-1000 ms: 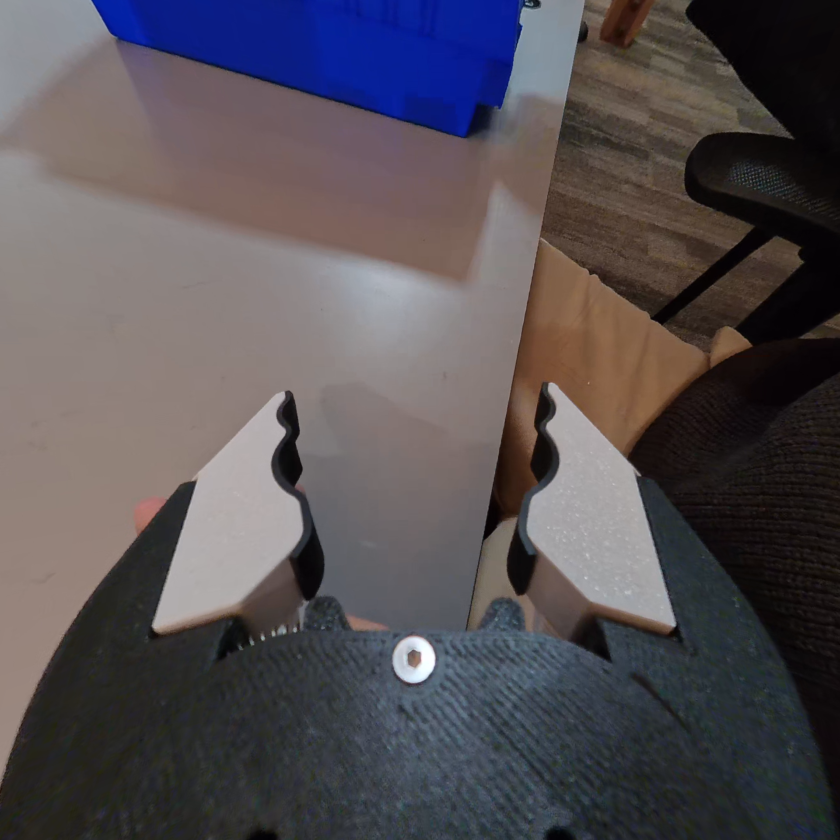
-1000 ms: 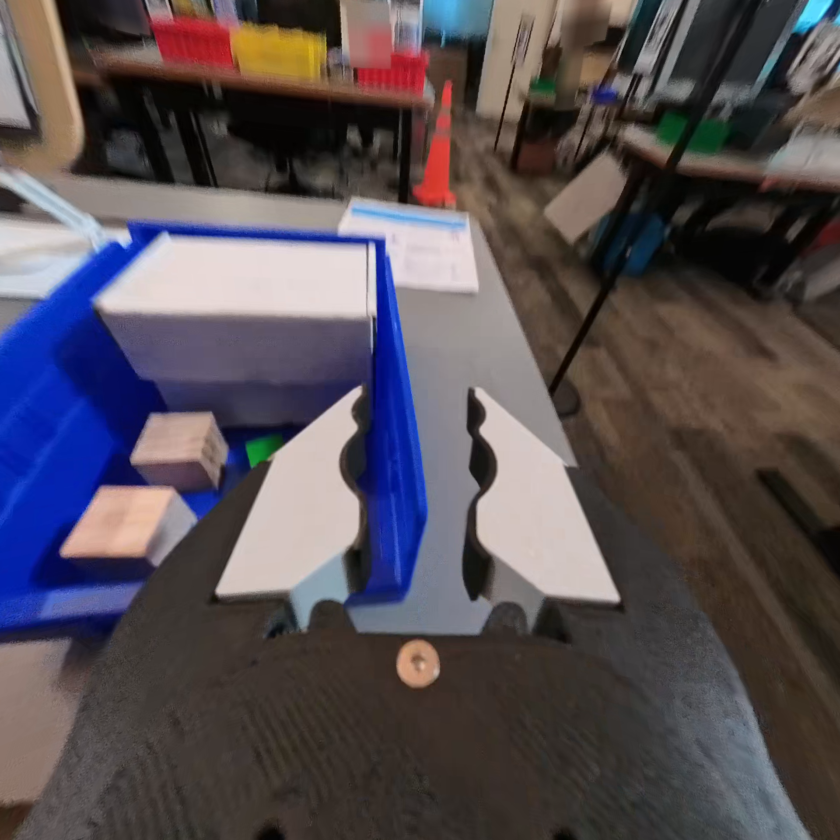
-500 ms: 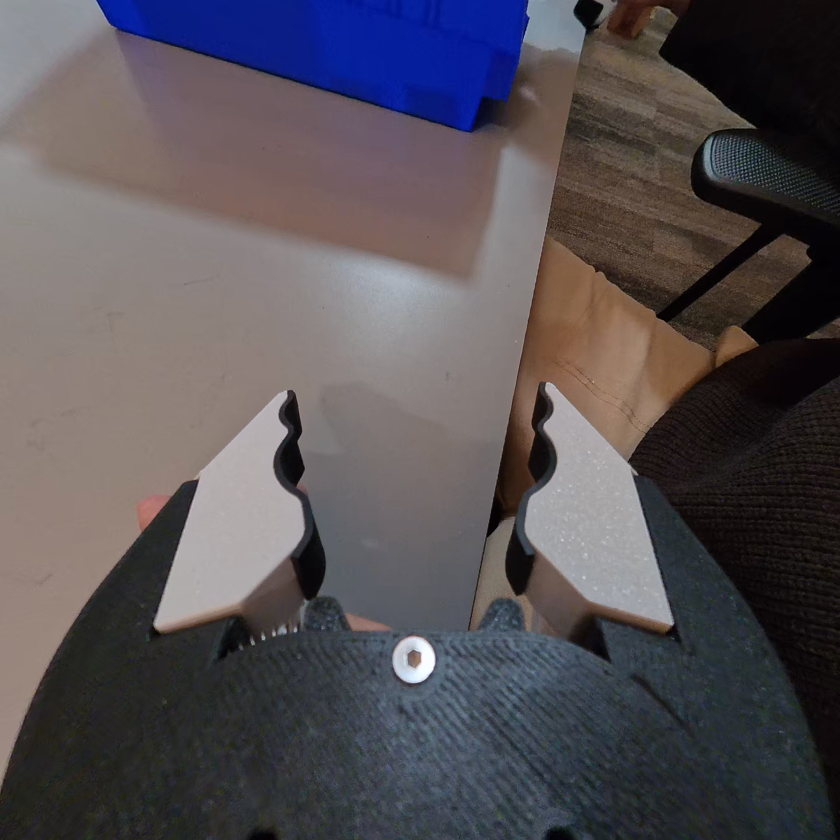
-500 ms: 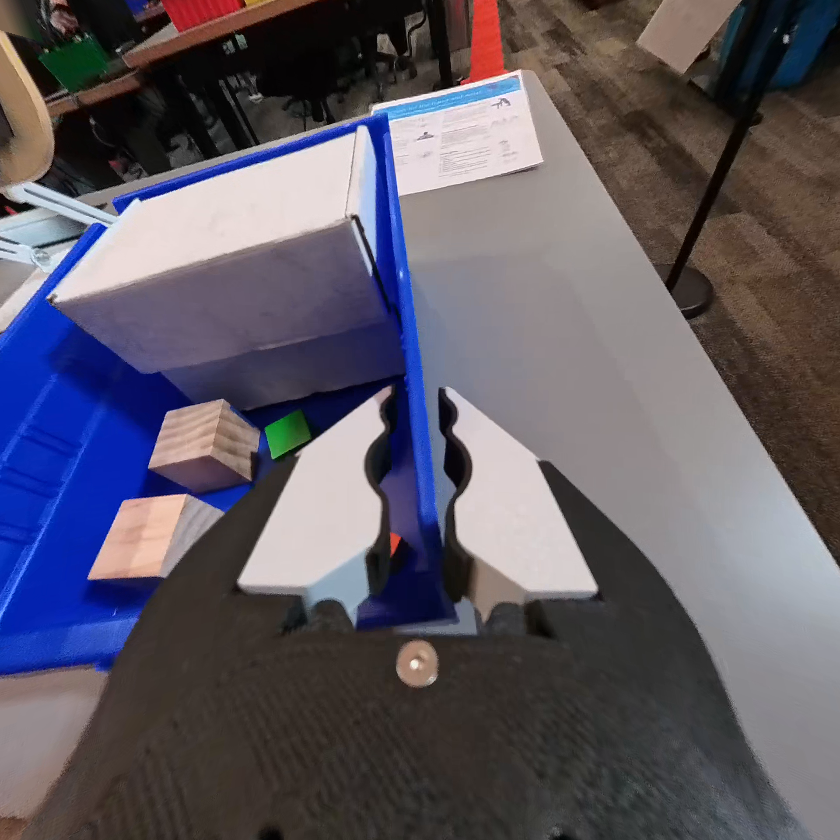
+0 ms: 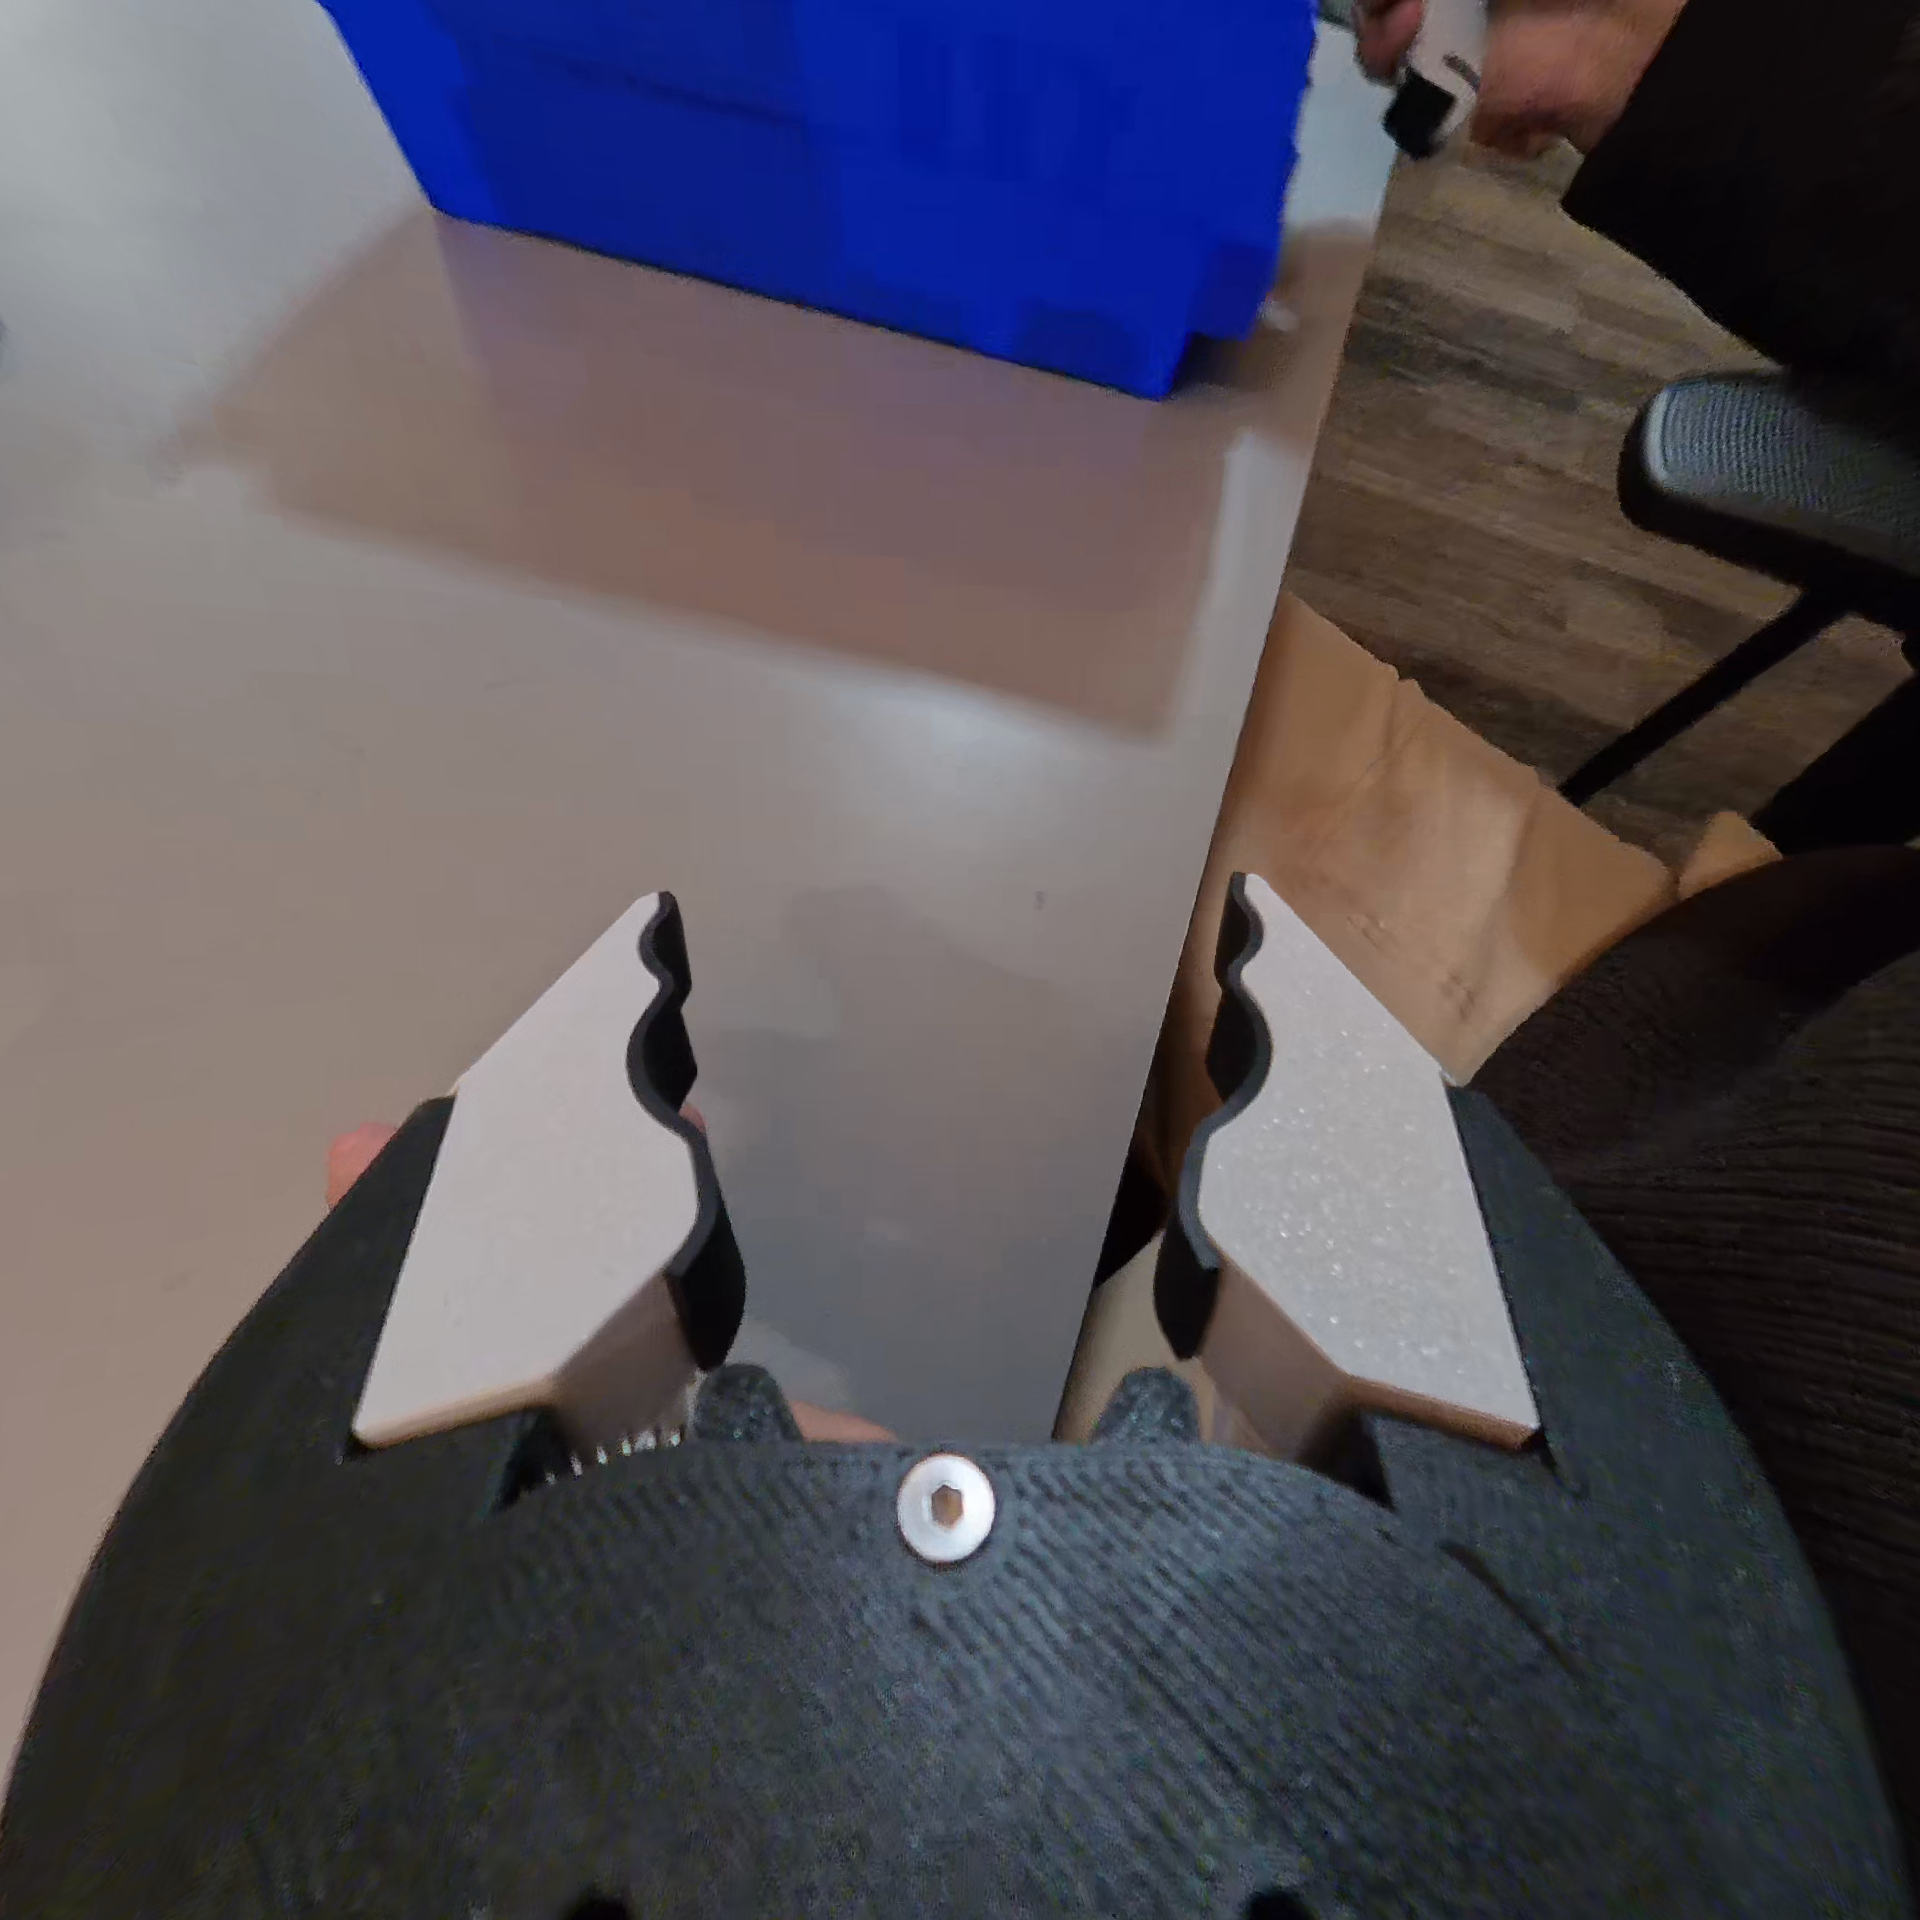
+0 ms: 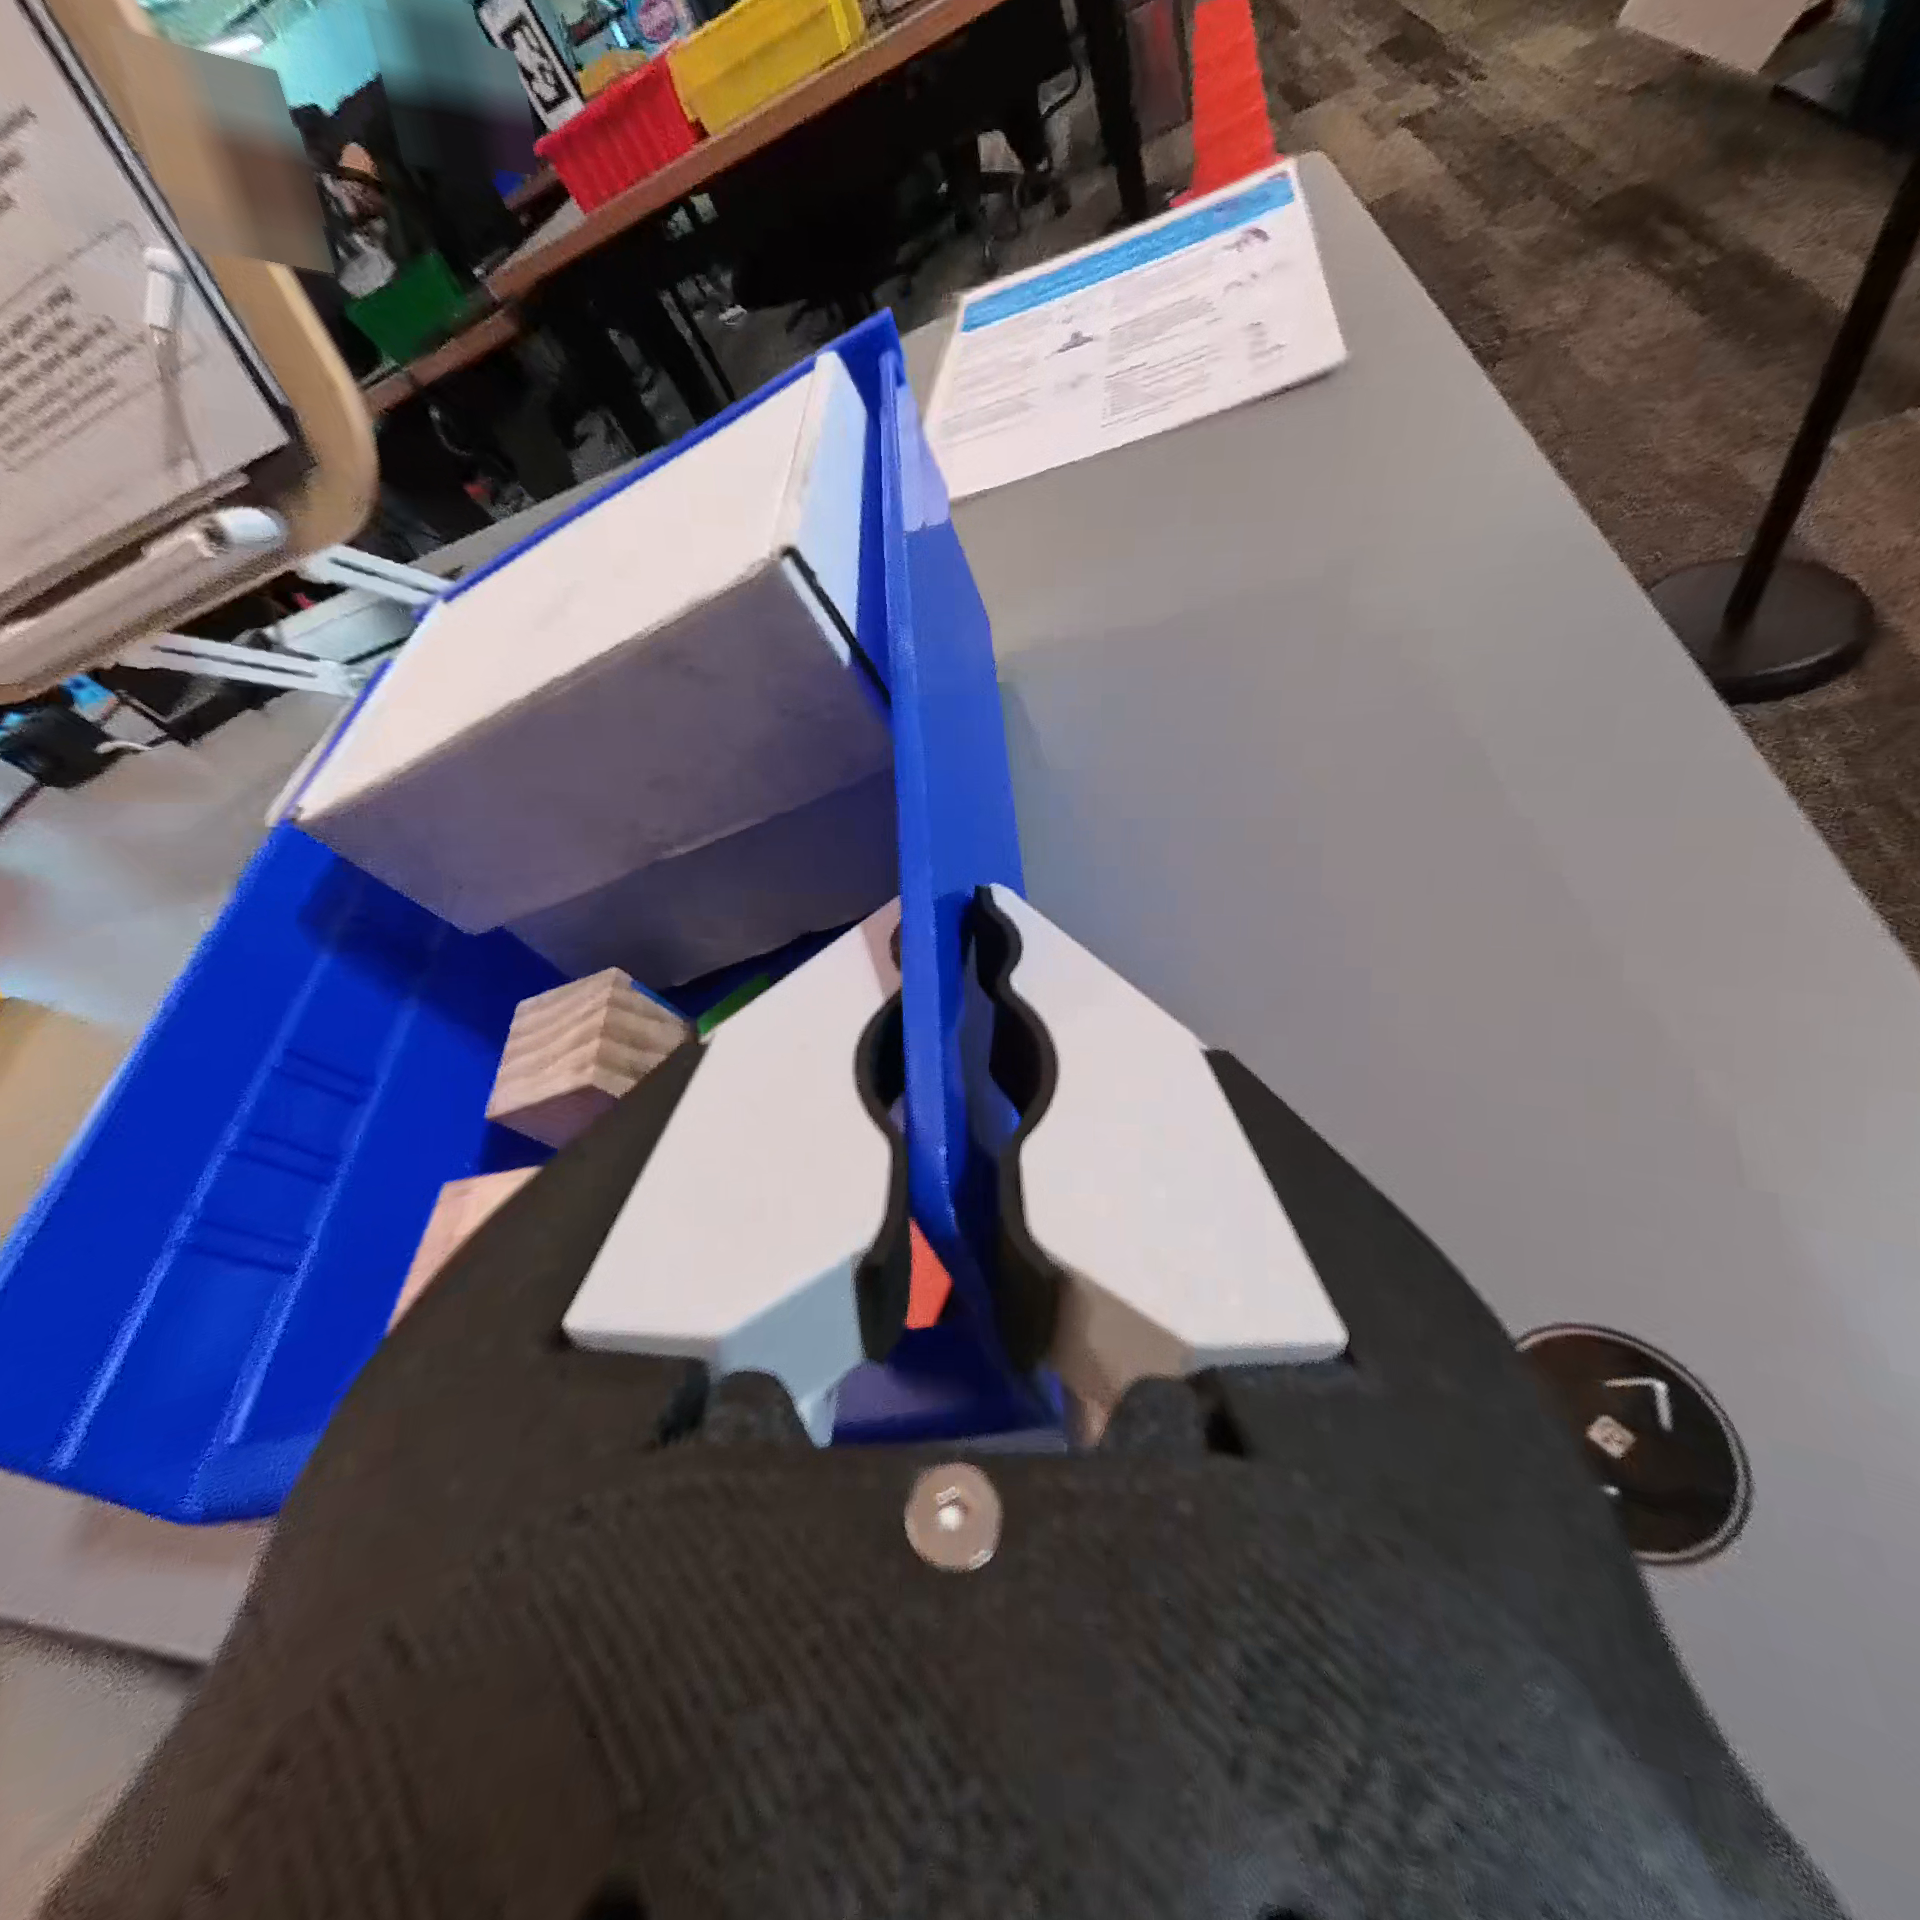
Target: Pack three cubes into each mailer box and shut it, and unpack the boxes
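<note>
Right gripper (image 6: pixel 945 1049): clamped on the right side wall of the blue bin (image 6: pixel 940 831); one finger is seen inside the bin, the other outside, with the wall pinched between the pads.
Left gripper (image 5: pixel 951 1039): jaws spread wide, nothing held; it is positioned over the near right edge of the grey table (image 5: pixel 520 727), with the right finger past the table edge.
Mailer boxes (image 6: pixel 623 665): white, lids shut, stacked two high in the far right part of the bin, pressed against the gripped wall.
Cubes: one wooden cube (image 6: pixel 582 1049) is seen on the bin floor just in front of the boxes; a second wooden one (image 6: pixel 457 1236) is partly hidden by the gripper body; a green cube (image 6: pixel 732 1003) shows as a sliver under the left finger; a red-orange cube (image 6: pixel 925 1288) shows between the pads, next to the wall.
Bin in left view (image 5: pixel 883 177): at the far end of the table, well apart from the left gripper.
Obstructions: most of the bin's near right corner is blocked by the right gripper body.
Table extras: a printed sheet (image 6: pixel 1143 332) lies beyond the bin; a round black cable grommet (image 6: pixel 1636 1444) is set in the tabletop to the right of the gripper.
Surroundings: a black office chair (image 5: pixel 1787 499) and the person's tan trousers (image 5: pixel 1403 831) and dark sleeve (image 5: pixel 1714 1091) are seen right of the table edge; a black stanchion base (image 6: pixel 1766 623) stands on the floor.
</note>
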A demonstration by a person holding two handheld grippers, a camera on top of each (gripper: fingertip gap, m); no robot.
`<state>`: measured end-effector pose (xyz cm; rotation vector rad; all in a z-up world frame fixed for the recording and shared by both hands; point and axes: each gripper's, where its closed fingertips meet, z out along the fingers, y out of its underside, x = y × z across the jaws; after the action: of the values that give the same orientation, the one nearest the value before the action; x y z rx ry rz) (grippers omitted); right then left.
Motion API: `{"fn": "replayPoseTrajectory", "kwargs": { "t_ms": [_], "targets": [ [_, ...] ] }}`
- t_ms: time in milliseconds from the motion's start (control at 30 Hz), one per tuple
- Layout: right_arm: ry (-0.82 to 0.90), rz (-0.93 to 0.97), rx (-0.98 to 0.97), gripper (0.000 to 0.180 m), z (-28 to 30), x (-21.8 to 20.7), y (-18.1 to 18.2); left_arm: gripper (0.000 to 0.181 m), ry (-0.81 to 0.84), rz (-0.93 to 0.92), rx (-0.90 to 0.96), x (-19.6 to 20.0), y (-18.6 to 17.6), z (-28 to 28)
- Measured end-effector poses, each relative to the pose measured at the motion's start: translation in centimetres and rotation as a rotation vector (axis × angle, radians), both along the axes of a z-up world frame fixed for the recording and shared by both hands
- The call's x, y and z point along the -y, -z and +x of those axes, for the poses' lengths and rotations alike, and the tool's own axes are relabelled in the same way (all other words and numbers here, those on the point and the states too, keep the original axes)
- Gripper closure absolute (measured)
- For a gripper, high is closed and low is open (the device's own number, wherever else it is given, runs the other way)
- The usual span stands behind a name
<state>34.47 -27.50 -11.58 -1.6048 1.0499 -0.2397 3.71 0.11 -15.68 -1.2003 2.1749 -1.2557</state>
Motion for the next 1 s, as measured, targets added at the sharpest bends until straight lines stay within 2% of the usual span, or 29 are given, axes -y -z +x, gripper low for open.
{"fn": "replayPoseTrajectory", "kwargs": {
  "t_ms": [33, 233, 300, 400, 467, 533, 567, 700, 733, 767, 800, 900, 1000],
  "targets": [
    [-0.016, 0.016, 0.003, 0.174, -0.4, -0.3, -0.4, 0.08, -0.029, -0.013, 0.012, -0.3, -0.5, 0.0],
    [-0.104, 0.122, -0.057, 0.175, -2.4, -2.8, -1.5, 0.08, -0.294, -0.177, 0.204, -2.7, -7.5, -0.9],
    [-0.136, 0.159, -0.063, 0.174, -3.0, -4.1, -2.0, 0.085, -0.479, -0.122, 0.301, -6.3, -9.9, -1.7],
    [-0.184, 0.172, -0.059, 0.174, -4.0, -6.1, -2.9, 0.091, -0.797, 0.065, 0.424, -14.2, -13.0, -4.4],
    [-0.22, 0.16, -0.051, 0.174, -4.9, -7.5, -3.3, 0.079, -0.908, 0.197, 0.369, -18.3, -12.6, -6.4],
    [-0.258, 0.148, -0.046, 0.174, -5.9, -9.0, -3.7, 0.067, -0.985, 0.292, 0.259, -21.5, -10.3, -8.4],
    [-0.277, 0.142, -0.043, 0.175, -6.4, -9.8, -3.8, 0.068, -1.024, 0.326, 0.221, -23.0, -9.1, -9.3],
    [-0.339, 0.142, -0.048, 0.176, -8.5, -13.6, -4.0, 0.084, -1.032, 0.412, 0.016, -25.6, -2.7, -10.8],
    [-0.354, 0.142, -0.057, 0.176, -9.0, -14.8, -3.8, 0.101, -1.023, 0.437, -0.014, -26.0, -1.6, -10.8],
    [-0.369, 0.143, -0.065, 0.176, -9.6, -16.1, -3.6, 0.126, -1.022, 0.483, -0.033, -26.7, -0.8, -11.0],
    [-0.387, 0.143, -0.07, 0.176, -10.3, -17.4, -3.4, 0.159, -1.022, 0.535, -0.039, -27.3, -0.4, -11.3],
    [-0.443, 0.136, -0.067, 0.176, -12.5, -21.8, -3.1, 0.171, -1.026, 0.47, -0.009, -27.7, -1.2, -11.6],
    [-0.509, 0.147, -0.049, 0.176, -14.3, -26.8, -3.3, 0.175, -1.004, 0.401, 0.022, -28.3, -3.2, -12.4]
  ]
}}
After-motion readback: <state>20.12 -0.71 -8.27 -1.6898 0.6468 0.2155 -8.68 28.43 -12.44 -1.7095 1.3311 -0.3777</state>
